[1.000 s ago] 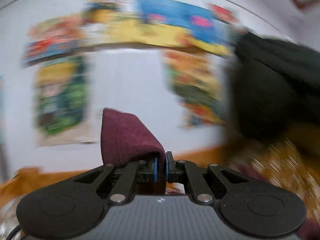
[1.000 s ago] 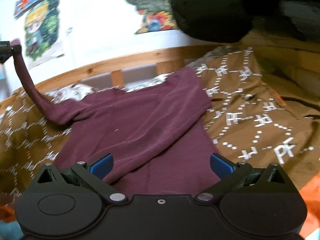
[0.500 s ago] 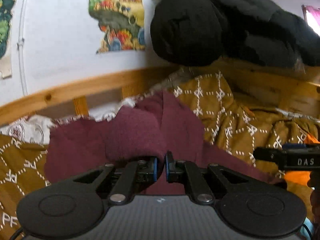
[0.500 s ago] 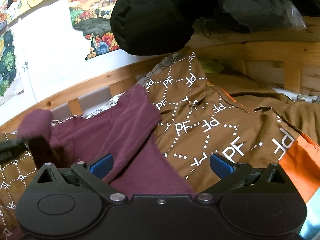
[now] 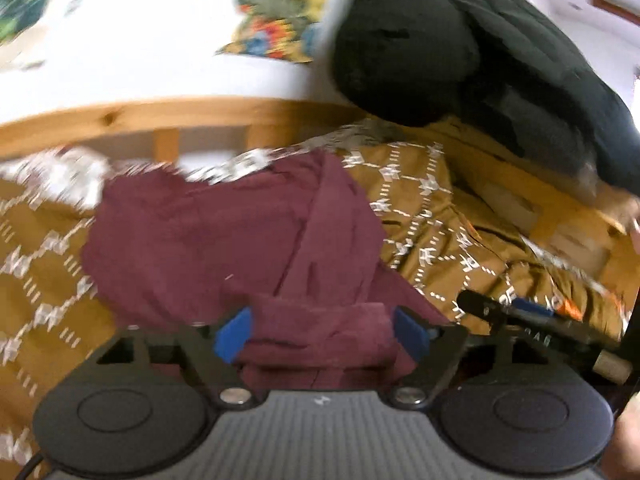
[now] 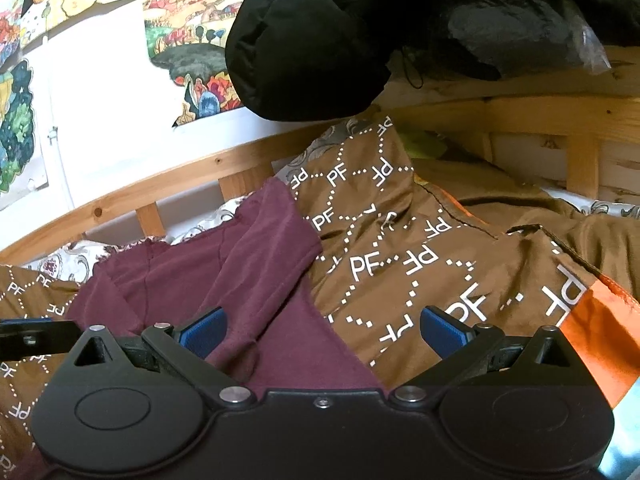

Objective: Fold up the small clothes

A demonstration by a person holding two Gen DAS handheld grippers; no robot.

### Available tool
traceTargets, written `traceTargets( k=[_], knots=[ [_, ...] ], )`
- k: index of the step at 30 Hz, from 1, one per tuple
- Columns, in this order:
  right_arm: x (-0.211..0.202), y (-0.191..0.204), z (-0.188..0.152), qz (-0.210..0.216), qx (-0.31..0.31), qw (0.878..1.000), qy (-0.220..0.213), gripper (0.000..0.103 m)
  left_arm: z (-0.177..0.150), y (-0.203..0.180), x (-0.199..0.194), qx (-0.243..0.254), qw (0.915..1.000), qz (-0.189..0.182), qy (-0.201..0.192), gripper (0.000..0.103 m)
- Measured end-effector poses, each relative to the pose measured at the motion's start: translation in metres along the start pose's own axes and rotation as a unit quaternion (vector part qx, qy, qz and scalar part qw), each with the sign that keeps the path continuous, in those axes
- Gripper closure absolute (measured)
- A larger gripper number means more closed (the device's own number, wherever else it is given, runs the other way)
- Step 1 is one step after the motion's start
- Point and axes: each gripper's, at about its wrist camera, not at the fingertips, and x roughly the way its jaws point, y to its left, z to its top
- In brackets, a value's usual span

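Observation:
A maroon long-sleeved garment (image 5: 224, 232) lies spread on the brown bed cover, with one sleeve folded across its body. My left gripper (image 5: 323, 336) hovers low over the garment's near edge. Its jaws are opening, and a bunched fold of maroon cloth (image 5: 320, 344) lies loose between the blue pads (image 5: 234, 336). In the right wrist view the same garment (image 6: 240, 264) sits at lower left. My right gripper (image 6: 324, 334) stands open over the garment's right edge, holding nothing. The tip of the left gripper (image 6: 36, 332) shows at the left edge there.
A brown duvet (image 6: 400, 264) printed with white letters covers the bed, with an orange patch (image 6: 592, 332) at the right. A wooden bed rail (image 6: 180, 176) runs behind it. A black padded jacket (image 6: 312, 40) hangs over the far corner. Posters (image 6: 188, 60) hang on the white wall.
The left gripper swung down from facing the wall to the bed, bringing the maroon sleeve over the garment, then opened and let the cloth go. The right gripper's view shifted right.

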Motion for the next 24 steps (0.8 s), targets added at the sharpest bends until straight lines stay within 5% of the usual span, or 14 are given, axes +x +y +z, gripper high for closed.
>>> traceTargets(
  k=[6, 12, 16, 18, 20, 21, 24],
  knots=[
    [0.002, 0.008, -0.004, 0.071, -0.004, 0.997, 0.011, 0.001, -0.004, 0.037, -0.026, -0.073, 0.9922, 0.099, 0.020, 0.007],
    [0.015, 0.031, -0.003, 0.132, -0.037, 0.990, 0.017, 0.021, -0.015, 0.079, -0.003, -0.146, 0.9815, 0.122, 0.021, 0.004],
    [0.048, 0.046, -0.006, 0.135, -0.060, 0.985, 0.087, 0.033, -0.016, 0.098, 0.028, -0.179, 0.9774, 0.108, 0.032, 0.006],
    [0.061, 0.053, -0.015, 0.137, -0.071, 0.980, 0.123, 0.042, -0.018, 0.107, 0.039, -0.201, 0.9754, 0.083, 0.035, 0.010],
    [0.063, 0.058, -0.027, 0.141, -0.089, 0.976, 0.140, 0.079, -0.022, 0.117, 0.048, -0.229, 0.9711, 0.056, 0.039, 0.014],
    [0.062, 0.059, -0.030, 0.142, -0.101, 0.974, 0.145, 0.088, -0.024, 0.120, 0.052, -0.243, 0.9680, 0.046, 0.042, 0.016],
    [0.048, 0.056, -0.030, 0.156, -0.108, 0.971, 0.144, 0.097, -0.029, 0.130, 0.062, -0.286, 0.9566, 0.023, 0.052, 0.022]
  ],
)
